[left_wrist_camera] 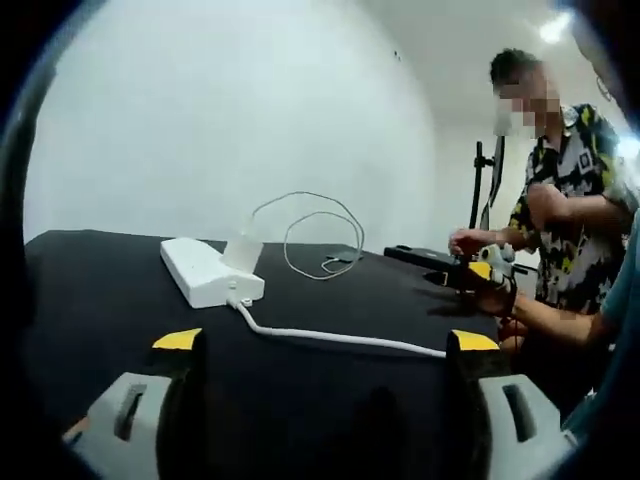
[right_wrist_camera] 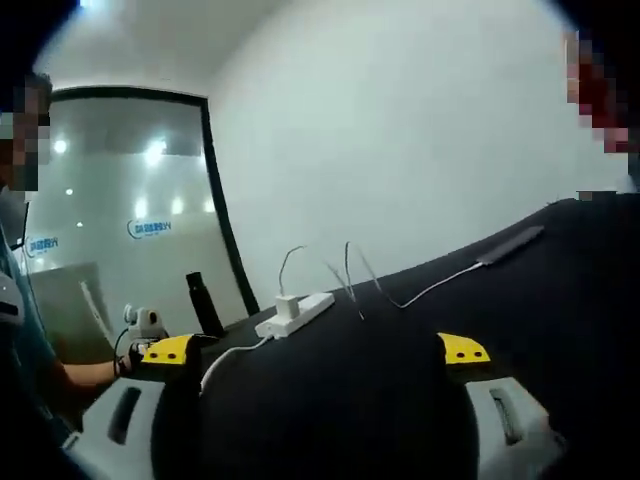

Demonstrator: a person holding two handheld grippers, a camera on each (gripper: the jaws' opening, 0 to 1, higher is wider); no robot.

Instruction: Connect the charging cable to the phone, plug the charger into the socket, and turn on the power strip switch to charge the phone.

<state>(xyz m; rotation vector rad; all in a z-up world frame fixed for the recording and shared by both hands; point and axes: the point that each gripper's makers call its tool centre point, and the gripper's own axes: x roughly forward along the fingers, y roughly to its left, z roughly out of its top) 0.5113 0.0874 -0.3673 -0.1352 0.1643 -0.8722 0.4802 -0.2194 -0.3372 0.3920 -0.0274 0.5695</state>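
Observation:
A white power strip (left_wrist_camera: 208, 272) lies on the black table (left_wrist_camera: 100, 300), with a white charger (left_wrist_camera: 243, 252) standing in one of its sockets. From the charger a thin white cable (left_wrist_camera: 322, 232) loops upward and drops toward a dark phone (left_wrist_camera: 420, 256). In the right gripper view the cable (right_wrist_camera: 430, 290) runs up to the end of the phone (right_wrist_camera: 512, 243); the charger (right_wrist_camera: 288, 305) stands on the strip (right_wrist_camera: 305, 310). My left gripper (left_wrist_camera: 325, 342) is open, well short of the strip. My right gripper (right_wrist_camera: 315, 350) is open too, above bare table.
The strip's thick white cord (left_wrist_camera: 340, 340) trails across the table toward my right jaw. A person in a patterned shirt (left_wrist_camera: 575, 200) stands at the table's right end, beside a dark stand (left_wrist_camera: 478, 190). A dark upright bottle (right_wrist_camera: 205, 300) stands behind the strip.

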